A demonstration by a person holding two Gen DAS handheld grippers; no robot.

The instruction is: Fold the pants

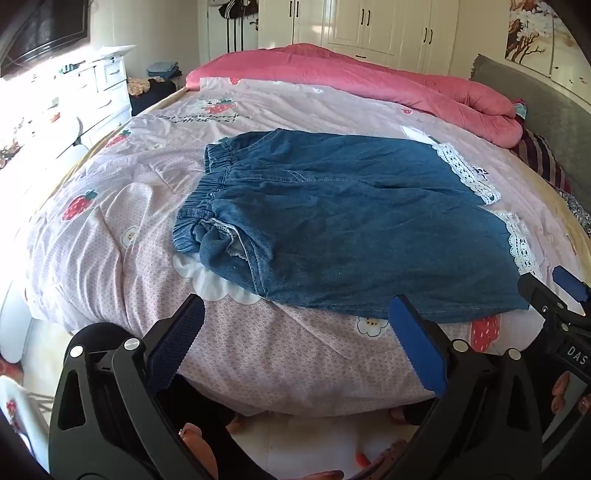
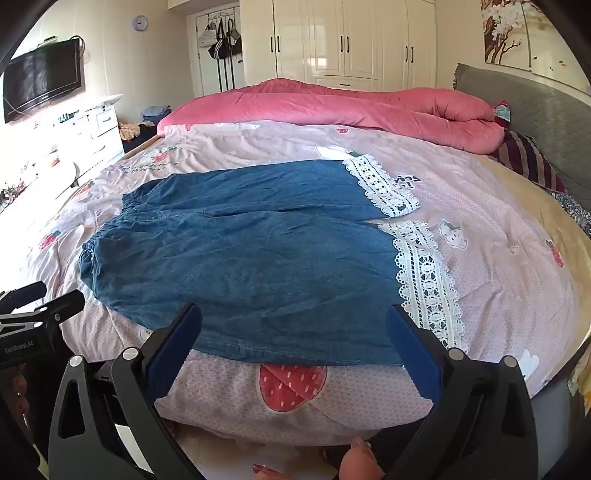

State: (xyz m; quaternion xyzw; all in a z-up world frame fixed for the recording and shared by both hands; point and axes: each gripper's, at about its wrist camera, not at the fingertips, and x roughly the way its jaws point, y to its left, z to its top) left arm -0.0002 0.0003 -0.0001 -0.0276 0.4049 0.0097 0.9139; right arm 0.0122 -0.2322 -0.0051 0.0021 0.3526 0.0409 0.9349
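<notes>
Right wrist view: denim pants (image 2: 251,254) lie flat on bedspread (image 2: 480,229).

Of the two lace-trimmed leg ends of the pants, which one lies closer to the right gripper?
The near leg's lace cuff, beside the right gripper. The other lace cuff lies farther back, toward the pink quilt.

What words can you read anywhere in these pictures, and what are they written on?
"DAS": on the right gripper, rest cut off.
"GenRobot.AI": on the left gripper, small, roughly legible.
Dark printed line on the bedspread under the strawberry: too blurred to read.
Round wall clock: too small to read.
</notes>
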